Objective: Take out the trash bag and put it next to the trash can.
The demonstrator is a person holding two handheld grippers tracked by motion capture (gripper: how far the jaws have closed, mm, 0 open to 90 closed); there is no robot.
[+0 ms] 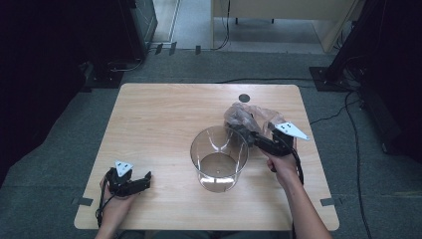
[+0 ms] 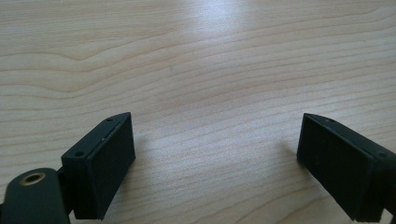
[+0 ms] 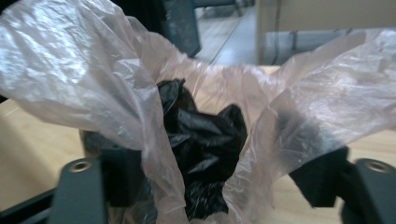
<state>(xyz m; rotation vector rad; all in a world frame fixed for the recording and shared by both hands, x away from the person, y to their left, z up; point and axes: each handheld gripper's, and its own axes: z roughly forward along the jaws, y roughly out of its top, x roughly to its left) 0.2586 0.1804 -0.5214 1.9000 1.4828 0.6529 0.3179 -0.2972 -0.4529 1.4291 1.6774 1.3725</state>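
Wooden table (image 1: 164,114): right tool (image 3: 205,182) open around clear bag (image 3: 93,79); left tool (image 2: 215,158) open, empty.

Black grippers (image 1: 130,182), grey triangular top plates, black cables; brass-ringed screw holes; bare forearms.

right jaws: mostly hidden behind the clear bag (image 3: 299,116); whether the pads press it, can't tell
black wad (image 3: 205,154): inside bag, between jaws, bottom cut off by frame edge
left gripper (image 2: 212,163): outer jaw cut off at right frame edge
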